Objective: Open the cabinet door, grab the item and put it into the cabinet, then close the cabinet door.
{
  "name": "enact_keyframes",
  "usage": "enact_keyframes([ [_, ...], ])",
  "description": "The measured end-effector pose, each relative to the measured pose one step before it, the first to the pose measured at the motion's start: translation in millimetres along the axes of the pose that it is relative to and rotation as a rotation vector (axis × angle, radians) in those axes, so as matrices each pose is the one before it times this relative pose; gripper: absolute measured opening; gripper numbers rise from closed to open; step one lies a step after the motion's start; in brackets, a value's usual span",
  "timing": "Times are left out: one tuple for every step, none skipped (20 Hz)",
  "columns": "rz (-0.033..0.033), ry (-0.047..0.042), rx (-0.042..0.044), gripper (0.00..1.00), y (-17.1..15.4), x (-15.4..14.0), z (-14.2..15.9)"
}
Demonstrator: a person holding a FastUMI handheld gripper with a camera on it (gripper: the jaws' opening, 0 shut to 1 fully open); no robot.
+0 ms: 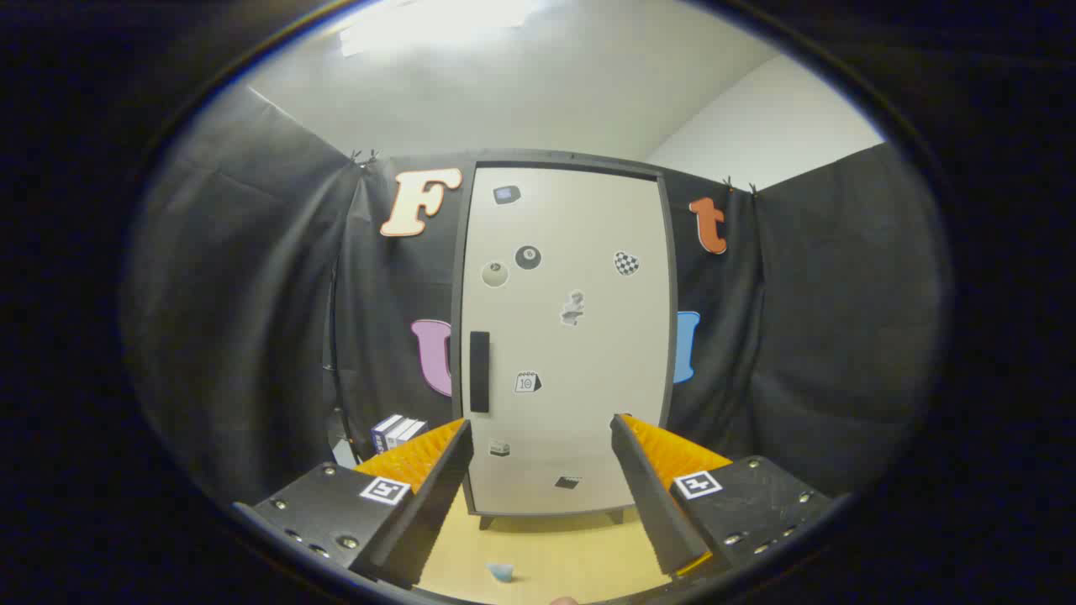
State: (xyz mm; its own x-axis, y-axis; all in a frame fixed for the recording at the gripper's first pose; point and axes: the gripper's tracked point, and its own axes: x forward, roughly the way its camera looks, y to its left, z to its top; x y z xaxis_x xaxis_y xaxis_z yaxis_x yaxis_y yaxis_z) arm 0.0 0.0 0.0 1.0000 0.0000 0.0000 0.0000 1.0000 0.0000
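Observation:
A tall pale cabinet (580, 336) with a dark frame stands upright beyond my fingers, its door shut. Small stickers dot the door, and a black vertical handle (479, 371) sits on its left side at mid height. My gripper (542, 428) is open, fingers spread wide with nothing between them, held some way back from the cabinet and facing its lower half. A small light-blue item (501, 571) lies on the wooden table between and below the fingers, close to me.
The cabinet rests on short legs on a light wooden table (572, 546). Several small boxes (397, 431) stand left of the cabinet, behind my left finger. Black cloth walls close in the booth on both sides.

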Motion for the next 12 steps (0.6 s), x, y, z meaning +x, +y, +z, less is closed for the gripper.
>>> enact_keyframes([
  [0.00017,0.00254,0.00628,0.98,-0.14,-1.89,-0.29],
  [0.00396,-0.00036,0.00385,0.98,0.99,-0.50,0.75],
  [-0.00182,-0.00055,-0.00158,0.98,-2.58,0.23,-0.32],
  [-0.00248,0.00329,-0.00408,0.98,-1.23,-0.99,-0.77],
  [-0.00151,0.00347,-0.00195,0.98,-0.64,-1.41,-1.93],
  [0.00148,0.00065,0.00063,0.98,0.16,-0.87,0.77],
  [0.00116,-0.00276,0.00380,0.98,0.73,-0.59,1.05],
  [0.00294,-0.00069,0.00498,0.98,0.86,0.92,1.05],
  [-0.00276,0.00100,0.00309,0.98,-1.52,-0.01,-0.98],
  [-0.00271,0.00063,-0.00039,0.98,-1.79,-0.12,-0.16],
  [-0.00095,0.00258,-0.00013,0.98,-0.12,-0.54,-0.65],
  [-0.00131,-0.00405,0.00112,0.98,0.13,-1.05,1.16],
])
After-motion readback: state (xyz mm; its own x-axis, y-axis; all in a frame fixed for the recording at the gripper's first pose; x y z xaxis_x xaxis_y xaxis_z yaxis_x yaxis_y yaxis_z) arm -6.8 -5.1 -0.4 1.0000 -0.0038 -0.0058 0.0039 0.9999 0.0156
